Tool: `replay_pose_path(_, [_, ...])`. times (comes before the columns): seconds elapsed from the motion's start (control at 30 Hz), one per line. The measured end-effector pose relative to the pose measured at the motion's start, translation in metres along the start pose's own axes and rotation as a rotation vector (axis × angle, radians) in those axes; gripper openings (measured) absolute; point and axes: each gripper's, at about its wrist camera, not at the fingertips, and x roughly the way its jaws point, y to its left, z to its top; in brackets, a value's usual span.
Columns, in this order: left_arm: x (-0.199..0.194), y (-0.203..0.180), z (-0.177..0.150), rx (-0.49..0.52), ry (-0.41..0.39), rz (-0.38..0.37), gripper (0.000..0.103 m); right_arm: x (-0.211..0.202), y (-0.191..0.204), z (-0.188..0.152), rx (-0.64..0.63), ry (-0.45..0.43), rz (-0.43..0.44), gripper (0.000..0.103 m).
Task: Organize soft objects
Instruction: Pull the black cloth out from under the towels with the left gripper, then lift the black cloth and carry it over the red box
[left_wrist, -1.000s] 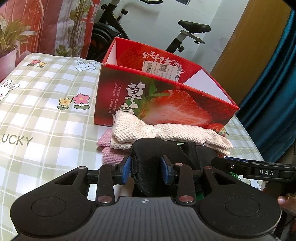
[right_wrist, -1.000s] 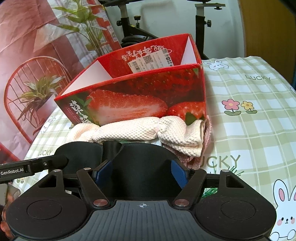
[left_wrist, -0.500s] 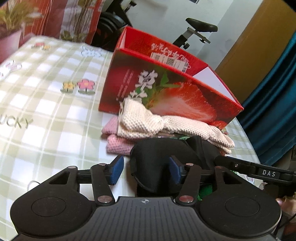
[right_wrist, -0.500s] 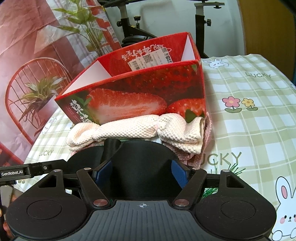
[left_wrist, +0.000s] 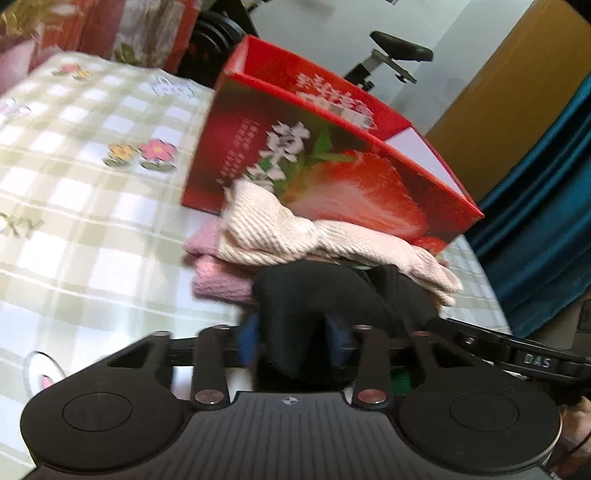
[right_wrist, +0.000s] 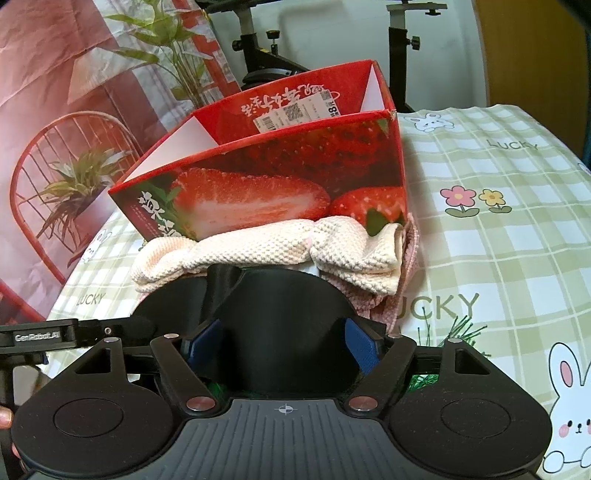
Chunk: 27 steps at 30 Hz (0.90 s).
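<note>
A black soft eye mask (right_wrist: 284, 317) lies on the table in front of a red strawberry box (right_wrist: 266, 177). My right gripper (right_wrist: 282, 343) is shut on one end of it. My left gripper (left_wrist: 295, 339) has its blue pads on either side of the mask's other end (left_wrist: 317, 302); the view is blurred. A cream knitted cloth (right_wrist: 266, 247) lies on pink towels (left_wrist: 218, 273) between the mask and the box; the cloth also shows in the left wrist view (left_wrist: 295, 236).
The table carries a green checked cloth (right_wrist: 498, 229) with flowers and rabbits. The open box also shows in the left wrist view (left_wrist: 332, 147). An exercise bike (right_wrist: 266, 55) stands behind the table. A blue curtain (left_wrist: 546, 206) hangs at the right.
My left gripper opened around the mask half a second ago and has now narrowed on it again while swinging left. My right gripper has stayed shut on the mask and barely moved.
</note>
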Motion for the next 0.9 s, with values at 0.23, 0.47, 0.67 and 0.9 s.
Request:
replay_pose_path(0.23, [-0.011,0.004,0.0,0.011,-0.036,0.05,0.02,0.0,-0.002,-0.003,0.021,-0.005,0.01,0.082])
replay_pose_path(0.47, [-0.006,0.013,-0.002,-0.014,-0.022,0.093,0.02,0.008,-0.012,-0.004,0.082,0.006,0.052,0.082])
replay_pose_path(0.67, [-0.007,0.012,-0.003,-0.002,-0.022,0.097,0.02,0.009,-0.006,0.003,0.052,-0.008,0.055,0.068])
replay_pose_path(0.9, [-0.022,-0.002,0.002,0.054,-0.081,0.109,0.019,-0.01,0.001,0.015,-0.01,-0.071,0.034,0.034])
